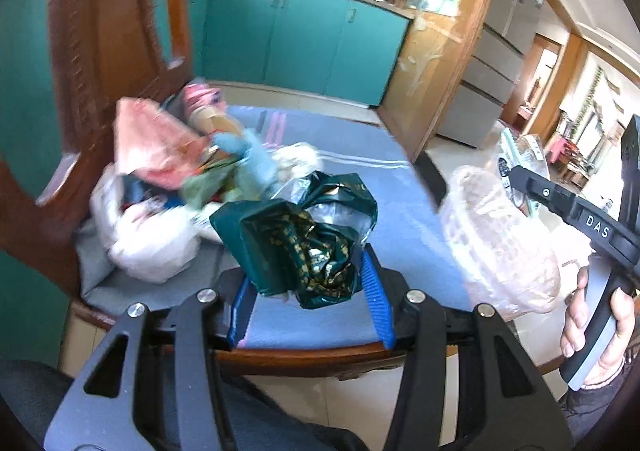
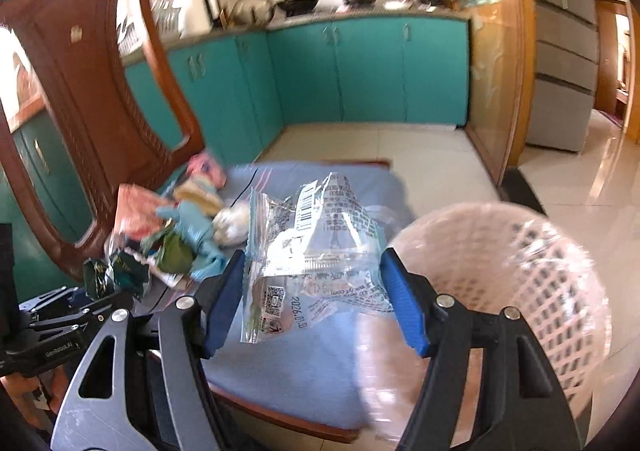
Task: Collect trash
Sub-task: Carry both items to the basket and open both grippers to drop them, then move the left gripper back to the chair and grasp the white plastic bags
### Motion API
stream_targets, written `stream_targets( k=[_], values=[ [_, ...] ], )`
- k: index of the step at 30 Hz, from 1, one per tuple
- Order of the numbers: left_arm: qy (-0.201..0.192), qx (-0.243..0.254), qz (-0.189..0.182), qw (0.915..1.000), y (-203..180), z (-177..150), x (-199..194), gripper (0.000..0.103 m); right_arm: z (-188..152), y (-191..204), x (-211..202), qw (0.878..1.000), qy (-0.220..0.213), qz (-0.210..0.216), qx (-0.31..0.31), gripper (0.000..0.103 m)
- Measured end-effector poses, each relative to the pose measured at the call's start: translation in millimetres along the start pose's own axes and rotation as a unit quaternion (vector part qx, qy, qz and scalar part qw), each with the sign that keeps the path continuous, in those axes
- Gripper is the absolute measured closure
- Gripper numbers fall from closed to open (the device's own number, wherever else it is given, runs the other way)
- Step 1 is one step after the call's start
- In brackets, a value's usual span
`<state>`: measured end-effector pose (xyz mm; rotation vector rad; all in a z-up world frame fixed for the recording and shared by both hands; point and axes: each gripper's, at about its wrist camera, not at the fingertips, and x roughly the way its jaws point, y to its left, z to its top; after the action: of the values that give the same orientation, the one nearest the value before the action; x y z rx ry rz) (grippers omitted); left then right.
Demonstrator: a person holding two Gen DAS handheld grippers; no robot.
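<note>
My left gripper (image 1: 311, 297) is shut on a crumpled dark green foil bag (image 1: 304, 239), held just above the blue cushion (image 1: 400, 219) of a wooden chair. My right gripper (image 2: 314, 305) is shut on a clear printed plastic wrapper (image 2: 316, 247), which spans both blue pads and hangs over the cushion's right side. A pale pink lattice basket (image 2: 532, 267) stands on the floor at the right, beside the chair. A pile of trash (image 1: 172, 179) lies at the cushion's back left: pink wrappers, a light blue piece and a white plastic bag (image 1: 148, 247).
The carved wooden chair back (image 2: 80, 99) rises at the left behind the pile. Teal kitchen cabinets (image 2: 360, 71) line the far wall, with a tiled floor (image 2: 360, 139) between them and the chair. A person's hand (image 1: 596, 335) grips the right gripper's handle.
</note>
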<state>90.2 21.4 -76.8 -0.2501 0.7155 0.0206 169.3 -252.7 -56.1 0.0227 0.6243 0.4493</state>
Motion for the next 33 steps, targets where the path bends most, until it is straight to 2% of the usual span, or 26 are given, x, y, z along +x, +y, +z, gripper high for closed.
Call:
stream_targets(
  k=[5,9,12,18,21,23,25,28,30,32,33],
  values=[
    [0.011,0.025,-0.079,0.9965,-48,23,12,0.053,-2,-61,-31,0.996,-0.012,-0.07,0.052,0.036],
    [0.024,0.064,-0.124,0.99,-93,35,34,0.053,-16,-102,-50,0.99,-0.009,-0.103,0.099,0.036],
    [0.058,0.075,-0.163,0.982,-124,39,63,0.053,-27,-121,-61,0.985,-0.006,-0.133,0.111,0.036],
    [0.093,0.127,-0.197,0.9678,-180,32,101,0.052,-38,-144,-65,0.978,0.003,-0.157,0.139,0.036],
    [0.108,0.141,-0.219,0.9594,-194,30,111,0.045,-38,-148,-60,0.977,0.007,-0.157,0.145,0.036],
    [0.107,0.144,-0.225,0.9577,-196,28,111,0.031,-37,-147,-54,0.977,0.011,-0.158,0.145,0.036],
    [0.099,0.14,-0.216,0.9613,-188,28,106,0.026,-37,-147,-47,0.977,0.018,-0.157,0.145,0.035],
    [0.083,0.125,-0.182,0.9717,-168,28,98,0.021,-36,-142,-32,0.978,0.033,-0.151,0.137,0.027],
    [0.06,0.109,-0.141,0.9821,-145,28,86,0.02,-36,-138,-19,0.977,0.052,-0.157,0.131,0.015],
    [0.033,0.095,-0.086,0.9912,-118,27,73,0.02,-37,-132,-9,0.978,0.063,-0.156,0.127,0.014],
    [0.015,0.087,-0.041,0.9953,-101,26,65,0.02,-37,-129,-6,0.978,0.065,-0.151,0.125,0.014]
  ],
)
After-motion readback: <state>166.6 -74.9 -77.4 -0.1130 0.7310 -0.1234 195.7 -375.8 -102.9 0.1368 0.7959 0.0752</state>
